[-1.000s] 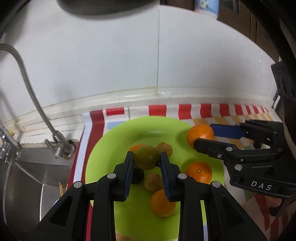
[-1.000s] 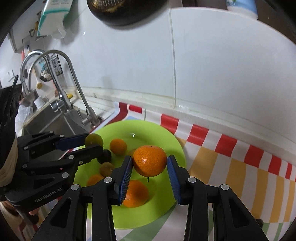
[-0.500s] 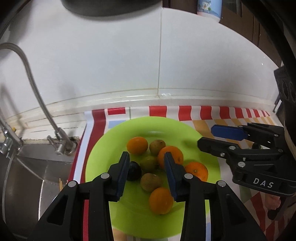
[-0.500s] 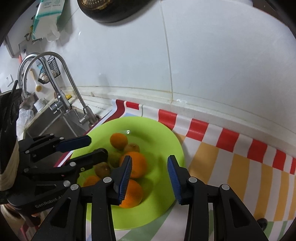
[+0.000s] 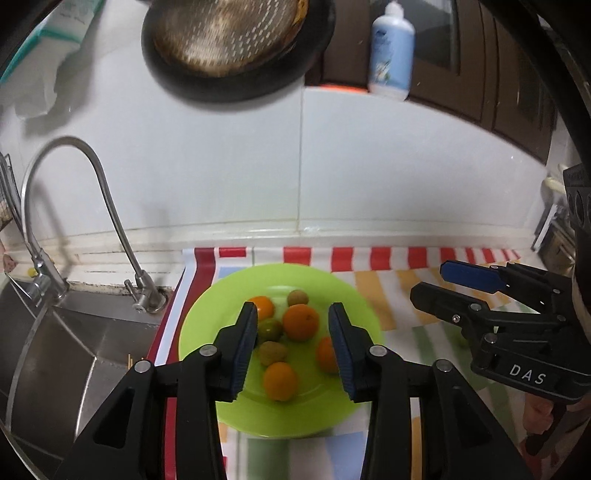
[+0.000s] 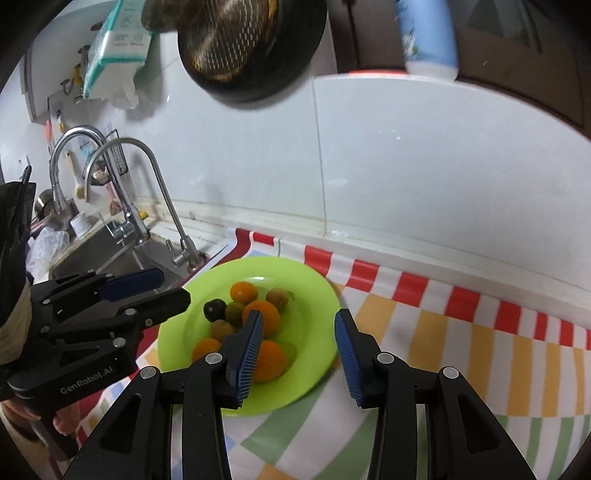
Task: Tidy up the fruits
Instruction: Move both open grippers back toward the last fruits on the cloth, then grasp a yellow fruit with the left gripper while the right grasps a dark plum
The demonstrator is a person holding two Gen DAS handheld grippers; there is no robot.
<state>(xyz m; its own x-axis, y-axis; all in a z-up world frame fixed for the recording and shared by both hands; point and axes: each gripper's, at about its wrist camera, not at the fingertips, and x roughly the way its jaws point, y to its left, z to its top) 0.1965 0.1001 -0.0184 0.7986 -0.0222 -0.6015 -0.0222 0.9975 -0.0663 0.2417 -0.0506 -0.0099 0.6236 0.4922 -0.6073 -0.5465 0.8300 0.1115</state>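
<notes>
Striped cloth beside steel sink

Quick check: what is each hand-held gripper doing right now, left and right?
Left hand-held gripper: jaws opening, nothing between them.
Right hand-held gripper: jaws opening, nothing held.

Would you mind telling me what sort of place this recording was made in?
Most likely a home kitchen counter. A curved metal faucet stands over a steel sink, a perforated strainer hangs on the white tiled wall, and a green plate of fruit sits on a striped mat.
</notes>
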